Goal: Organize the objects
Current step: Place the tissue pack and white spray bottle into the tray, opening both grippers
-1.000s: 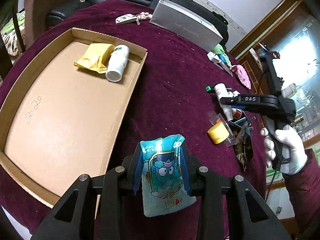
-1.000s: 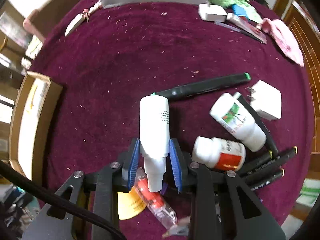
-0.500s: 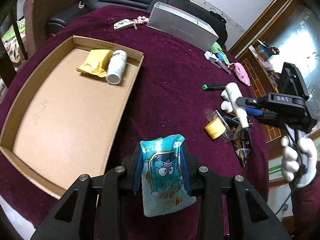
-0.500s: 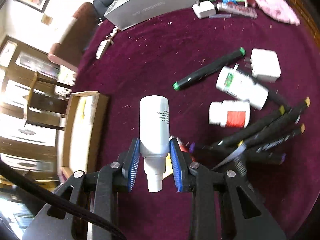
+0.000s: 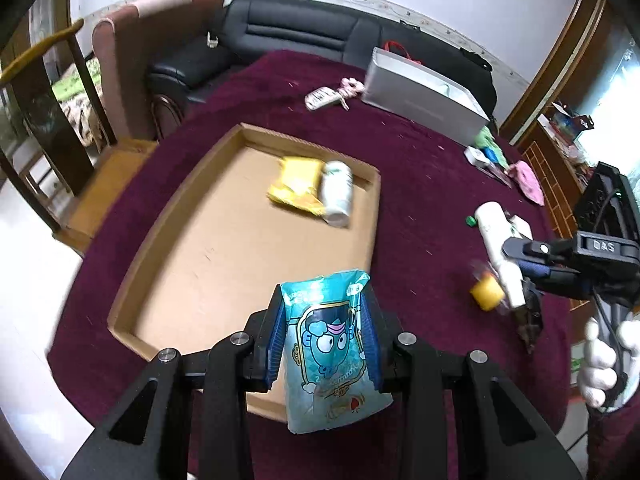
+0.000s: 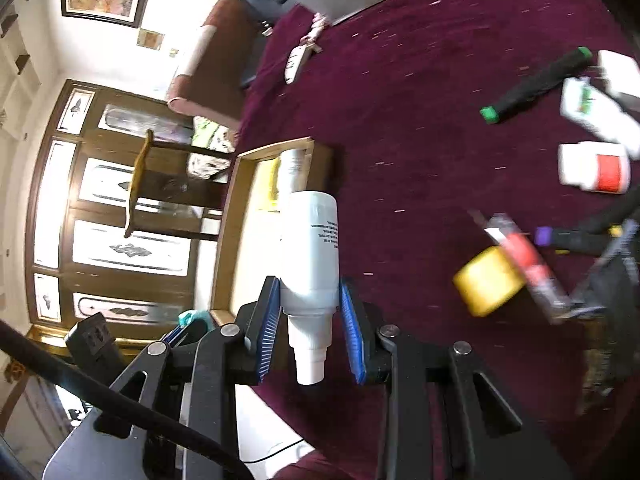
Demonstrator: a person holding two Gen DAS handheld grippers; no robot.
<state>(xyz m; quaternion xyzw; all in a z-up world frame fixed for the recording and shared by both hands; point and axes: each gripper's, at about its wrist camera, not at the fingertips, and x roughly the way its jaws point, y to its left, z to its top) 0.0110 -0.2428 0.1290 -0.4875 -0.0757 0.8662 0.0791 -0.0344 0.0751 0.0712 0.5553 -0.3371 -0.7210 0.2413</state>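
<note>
Cardboard tray [image 5: 168, 248] ahead-left of left hand-held gripper [image 5: 324, 344], clamped on blue snack packet [image 5: 332, 356]; right hand-held gripper [image 6: 310, 332], farther right, clamped on white bottle [image 6: 310, 248].

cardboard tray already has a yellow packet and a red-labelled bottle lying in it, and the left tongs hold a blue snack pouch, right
Not quite. In the left wrist view, the bottle lying beside the yellow packet in the cardboard tray is white with no red label. The rest stands: the left tongs hold the blue snack pouch.
</note>
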